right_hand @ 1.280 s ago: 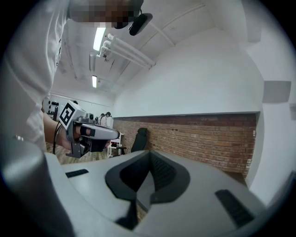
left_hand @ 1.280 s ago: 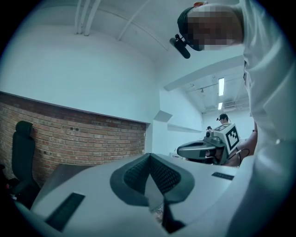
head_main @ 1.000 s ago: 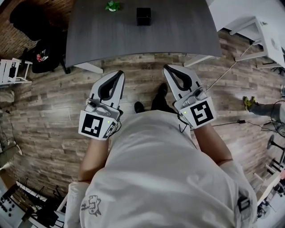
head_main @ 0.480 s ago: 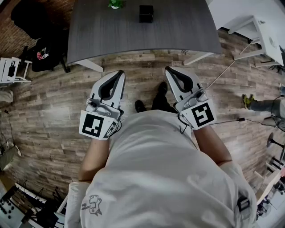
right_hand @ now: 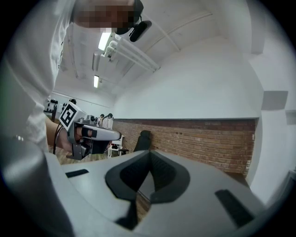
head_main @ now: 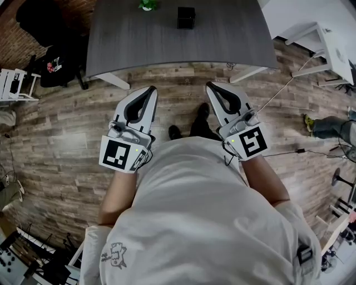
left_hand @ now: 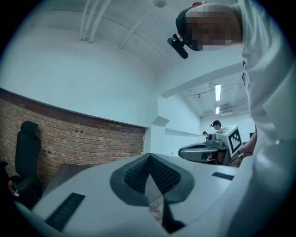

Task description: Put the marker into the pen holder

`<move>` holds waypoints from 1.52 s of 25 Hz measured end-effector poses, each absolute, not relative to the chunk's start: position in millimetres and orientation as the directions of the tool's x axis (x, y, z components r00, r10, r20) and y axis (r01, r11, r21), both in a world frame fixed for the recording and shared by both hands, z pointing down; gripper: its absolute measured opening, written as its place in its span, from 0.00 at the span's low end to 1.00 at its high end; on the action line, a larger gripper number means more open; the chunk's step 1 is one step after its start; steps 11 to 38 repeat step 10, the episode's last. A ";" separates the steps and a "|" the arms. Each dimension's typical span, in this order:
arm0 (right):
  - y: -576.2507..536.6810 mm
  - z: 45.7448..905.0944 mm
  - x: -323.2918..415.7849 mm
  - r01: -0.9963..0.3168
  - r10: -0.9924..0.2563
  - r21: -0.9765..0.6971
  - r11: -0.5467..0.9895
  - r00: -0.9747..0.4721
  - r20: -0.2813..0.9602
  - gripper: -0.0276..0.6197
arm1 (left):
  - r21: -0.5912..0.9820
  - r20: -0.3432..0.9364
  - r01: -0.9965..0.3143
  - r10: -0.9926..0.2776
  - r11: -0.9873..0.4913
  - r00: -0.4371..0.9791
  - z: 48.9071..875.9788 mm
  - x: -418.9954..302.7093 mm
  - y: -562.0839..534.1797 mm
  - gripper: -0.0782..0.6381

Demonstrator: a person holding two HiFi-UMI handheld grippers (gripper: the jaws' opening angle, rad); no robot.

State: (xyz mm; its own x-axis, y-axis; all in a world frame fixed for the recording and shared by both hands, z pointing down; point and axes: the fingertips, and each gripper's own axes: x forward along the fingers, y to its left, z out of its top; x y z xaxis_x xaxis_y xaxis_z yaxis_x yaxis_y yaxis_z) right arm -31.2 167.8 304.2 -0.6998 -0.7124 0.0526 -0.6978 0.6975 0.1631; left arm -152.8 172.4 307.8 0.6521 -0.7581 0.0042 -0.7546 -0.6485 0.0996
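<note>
A black cube-shaped pen holder [head_main: 186,16] stands on the dark grey table [head_main: 178,47] at the far side, with a small green object [head_main: 147,4] to its left. No marker can be made out. My left gripper [head_main: 149,89] and right gripper [head_main: 211,86] hang side by side before the person's chest, over the wooden floor and short of the table's near edge. Both are shut with nothing in them. In the left gripper view the pads [left_hand: 149,159] meet, and the right gripper [left_hand: 203,150] shows beside it. The right gripper view shows its own jaws [right_hand: 149,155] shut too.
A black chair [head_main: 39,22] stands left of the table, with a white rack [head_main: 14,86] farther left. White furniture [head_main: 328,44] fills the upper right, and a cable [head_main: 278,92] runs over the floor. The person's shoes [head_main: 201,111] are between the grippers. A brick wall [right_hand: 208,139] lies ahead.
The head view has shifted slightly, so the table and pen holder sit a little more to the right. Both grippers stay shut in nearly the same place.
</note>
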 end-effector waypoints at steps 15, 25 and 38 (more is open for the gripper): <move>163.1 300.1 -32.0 -0.711 -0.724 0.152 0.686 -0.688 0.046 0.05 | 0.100 0.001 -0.749 -0.752 -0.655 0.659 309.0 -153.6 168.6 0.13; 163.1 300.1 -32.0 -0.711 -0.724 0.152 0.686 -0.688 0.046 0.05 | 0.100 0.001 -0.749 -0.752 -0.655 0.659 309.0 -153.6 168.6 0.13; 163.1 300.1 -32.0 -0.711 -0.724 0.152 0.686 -0.688 0.046 0.05 | 0.100 0.001 -0.749 -0.752 -0.655 0.659 309.0 -153.6 168.6 0.13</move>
